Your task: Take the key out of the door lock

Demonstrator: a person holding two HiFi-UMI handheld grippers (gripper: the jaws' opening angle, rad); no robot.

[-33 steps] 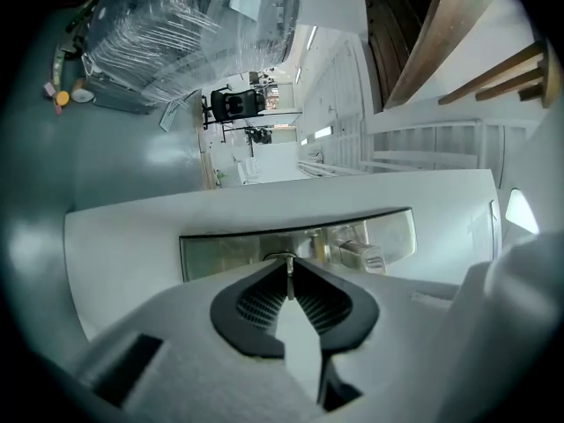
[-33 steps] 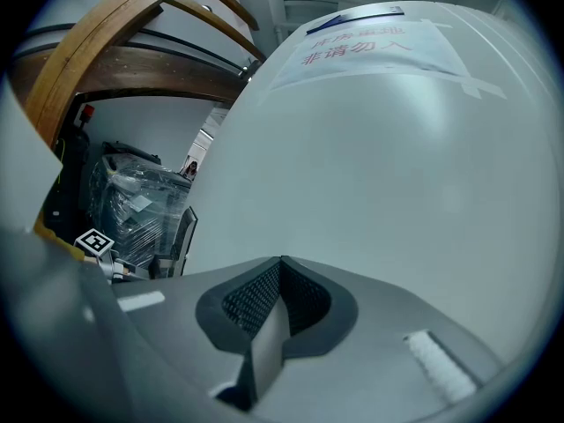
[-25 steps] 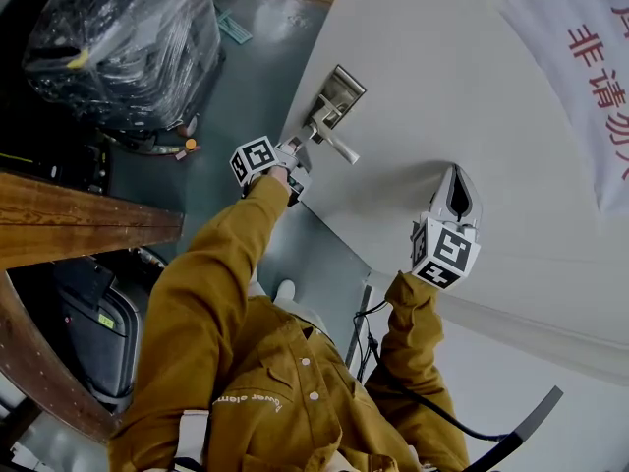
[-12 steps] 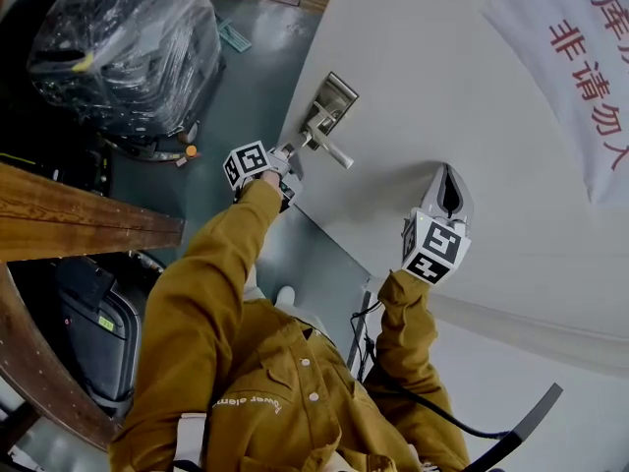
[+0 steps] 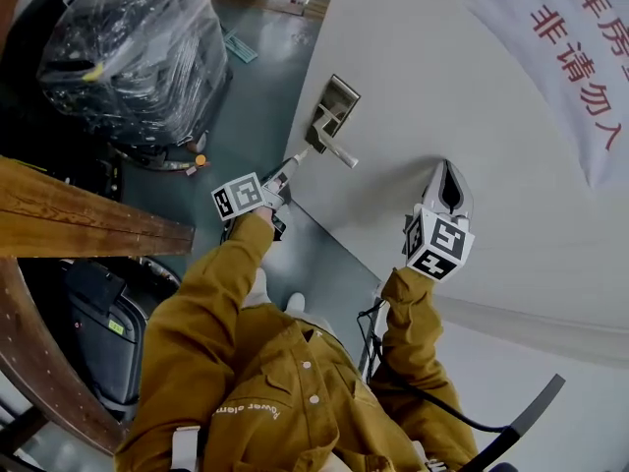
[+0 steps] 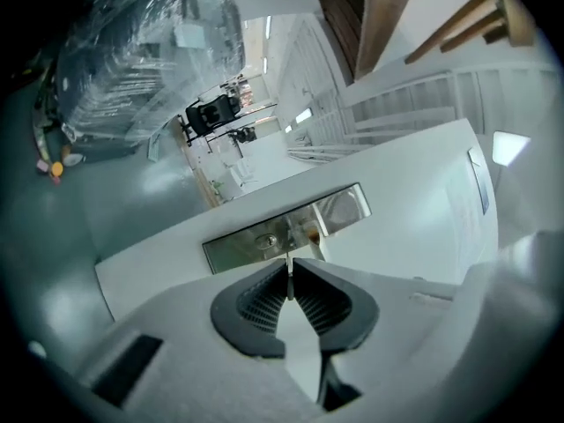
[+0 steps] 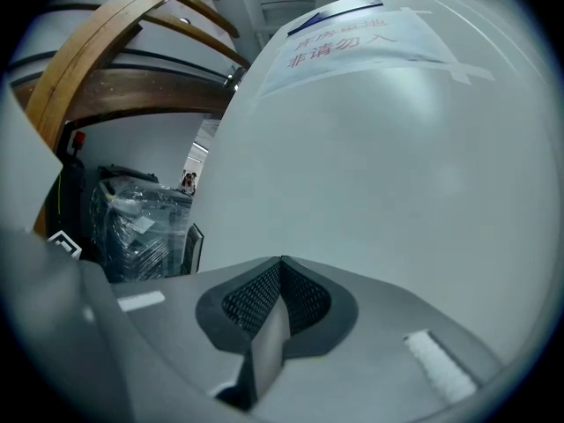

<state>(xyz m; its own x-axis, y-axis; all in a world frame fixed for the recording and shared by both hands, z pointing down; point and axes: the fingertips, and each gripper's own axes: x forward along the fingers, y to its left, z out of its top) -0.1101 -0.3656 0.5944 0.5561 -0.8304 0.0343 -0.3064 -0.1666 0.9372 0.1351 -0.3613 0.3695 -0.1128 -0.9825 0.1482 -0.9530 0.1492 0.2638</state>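
The metal lock plate point(image 5: 332, 114) with its lever handle point(image 5: 339, 149) sits on the white door point(image 5: 442, 77). My left gripper point(image 5: 293, 165) hangs just below and left of the plate, a short way off the door. In the left gripper view the left gripper point(image 6: 289, 270) is shut on a thin key point(image 6: 289, 268), whose blade sticks up between the pads. The keyhole point(image 6: 264, 239) in the lock plate point(image 6: 335, 210) shows bare ahead. My right gripper point(image 5: 449, 187) rests near the door to the right, and in its own view the right gripper point(image 7: 280, 264) is shut with nothing in it.
A paper sign point(image 5: 575, 47) with red print is taped on the door's upper right. A plastic-wrapped load point(image 5: 138, 57) stands on the floor at left, beside a curved wooden rail point(image 5: 79, 229). A black cable point(image 5: 432, 406) hangs by the person's right sleeve.
My left gripper has drawn back down and left from the lock plate, taking the key with it. The right gripper has stayed near the door.
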